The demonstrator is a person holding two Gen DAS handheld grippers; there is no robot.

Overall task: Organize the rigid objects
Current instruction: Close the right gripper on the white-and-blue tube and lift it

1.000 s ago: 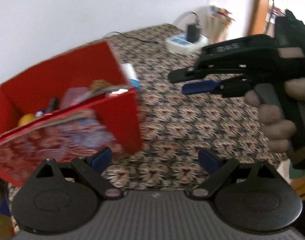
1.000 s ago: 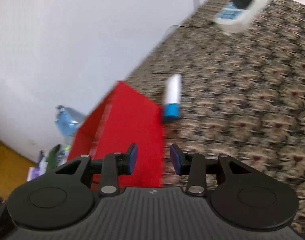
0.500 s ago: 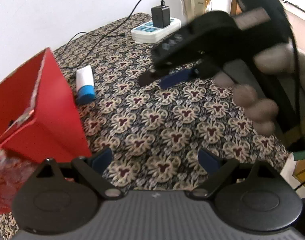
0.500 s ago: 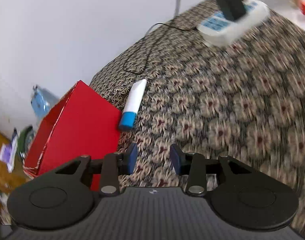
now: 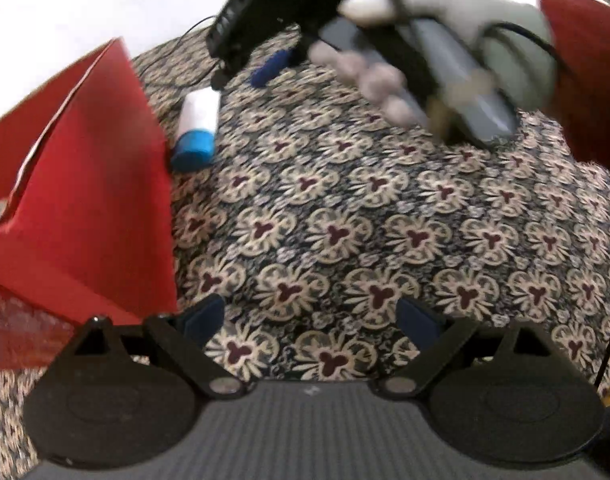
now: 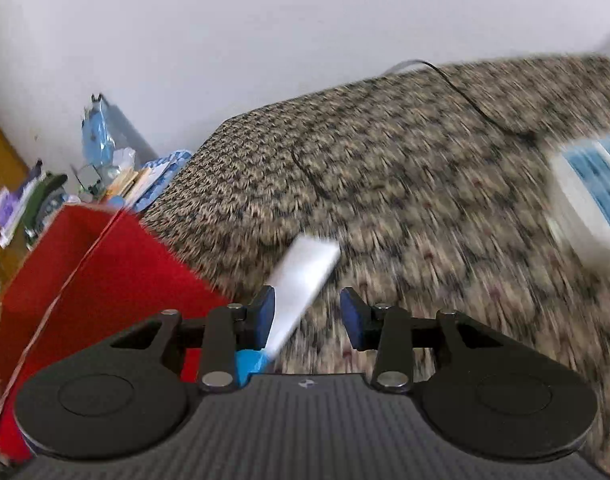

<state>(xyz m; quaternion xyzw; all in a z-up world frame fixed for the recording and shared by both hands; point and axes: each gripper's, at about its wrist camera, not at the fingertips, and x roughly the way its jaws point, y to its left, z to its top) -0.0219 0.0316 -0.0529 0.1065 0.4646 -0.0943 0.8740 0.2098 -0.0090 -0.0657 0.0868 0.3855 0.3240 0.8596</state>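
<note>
A white tube with a blue cap (image 5: 197, 128) lies on the patterned tablecloth (image 5: 345, 220), right beside the open red box (image 5: 85, 200). In the right wrist view the tube (image 6: 301, 280) sits between the fingers of my right gripper (image 6: 308, 316), close to the left pad, with its cap toward the camera. The jaws stand apart and are not pressing on it. The red box (image 6: 105, 272) is just to the left. From the left wrist view, my right gripper (image 5: 245, 76) hovers over the tube in a gloved hand. My left gripper (image 5: 310, 318) is open and empty above the cloth.
A white power strip (image 6: 585, 200) with a black cable lies on the cloth at the right. Beyond the table's far left corner, cluttered items (image 6: 105, 160) stand against the white wall. A red sleeve (image 5: 585, 72) fills the upper right of the left wrist view.
My right gripper has dropped toward the table and closed in on the tube, which now lies between its fingers. The left gripper has turned toward the tube and box.
</note>
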